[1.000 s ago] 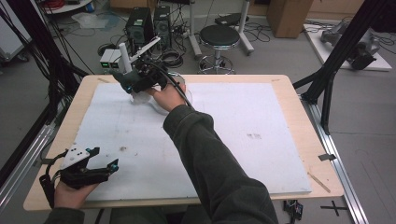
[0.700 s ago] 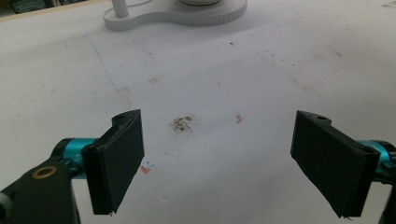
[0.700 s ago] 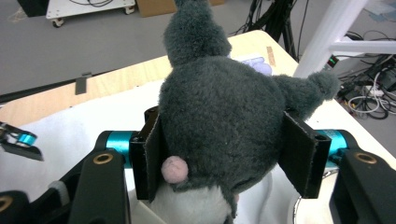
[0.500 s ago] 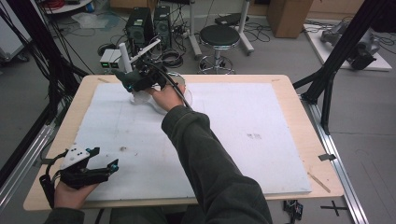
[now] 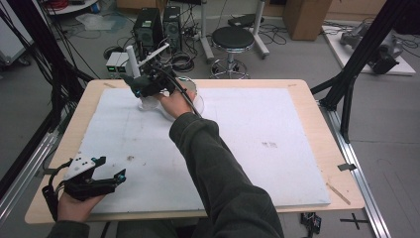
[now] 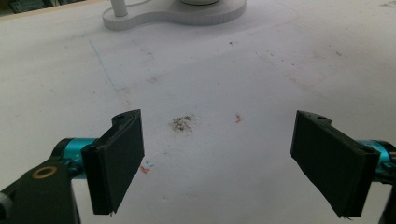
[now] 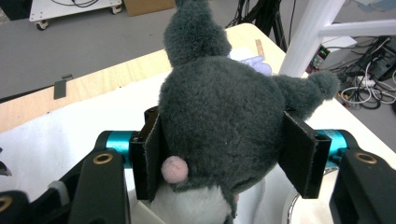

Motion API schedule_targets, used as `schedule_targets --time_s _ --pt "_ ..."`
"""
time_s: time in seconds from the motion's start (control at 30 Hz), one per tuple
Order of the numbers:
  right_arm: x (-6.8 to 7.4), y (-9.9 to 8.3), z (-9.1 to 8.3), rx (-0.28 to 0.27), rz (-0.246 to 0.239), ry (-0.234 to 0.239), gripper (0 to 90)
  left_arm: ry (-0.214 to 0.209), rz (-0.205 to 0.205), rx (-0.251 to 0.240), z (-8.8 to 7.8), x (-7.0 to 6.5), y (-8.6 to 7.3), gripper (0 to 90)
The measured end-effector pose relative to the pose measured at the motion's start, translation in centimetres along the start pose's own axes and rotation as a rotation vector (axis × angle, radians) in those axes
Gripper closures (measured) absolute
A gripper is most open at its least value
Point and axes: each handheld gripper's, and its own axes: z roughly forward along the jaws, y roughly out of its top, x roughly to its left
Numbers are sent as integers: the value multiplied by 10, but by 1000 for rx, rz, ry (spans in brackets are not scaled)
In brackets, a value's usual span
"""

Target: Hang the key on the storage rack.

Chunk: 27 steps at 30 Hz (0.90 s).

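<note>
My right gripper (image 5: 142, 87) is at the far left of the table, shut on a dark grey plush toy (image 7: 219, 112) with a pink nose and a white belly. Both black pads (image 7: 301, 154) press into the sides of its head, and its ears stick up past them. In the high view the plush toy (image 5: 140, 83) sits just in front of a white stand (image 5: 132, 60). My left gripper (image 5: 113, 168) rests in a hand at the table's near left corner, open. Nothing lies between its jaws (image 6: 229, 163) but the stained white mat (image 6: 210, 88).
The white stand's post (image 7: 310, 32) rises right behind the plush, and its flat base (image 6: 187, 11) lies ahead of the left gripper. A small lilac object (image 7: 256, 64) lies behind the toy. A round clear dish (image 5: 194, 94) sits beside the right hand. A wooden rim (image 5: 341, 163) borders the mat.
</note>
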Motion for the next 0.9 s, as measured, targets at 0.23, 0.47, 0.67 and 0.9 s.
schedule_targets --time_s 0.23,0.47,0.67,0.9 --pt "-3 -2 4 12 10 -3 392 -1 1 0 0 0 0 177" --pt "-5 -6 9 34 35 -9 391 1 -1 -2 0 0 0 177" --pt "-4 -7 14 56 51 -19 390 0 3 1 0 1 0 177" --pt "-5 -10 20 81 65 -25 389 1 1 0 -1 1 -1 177"
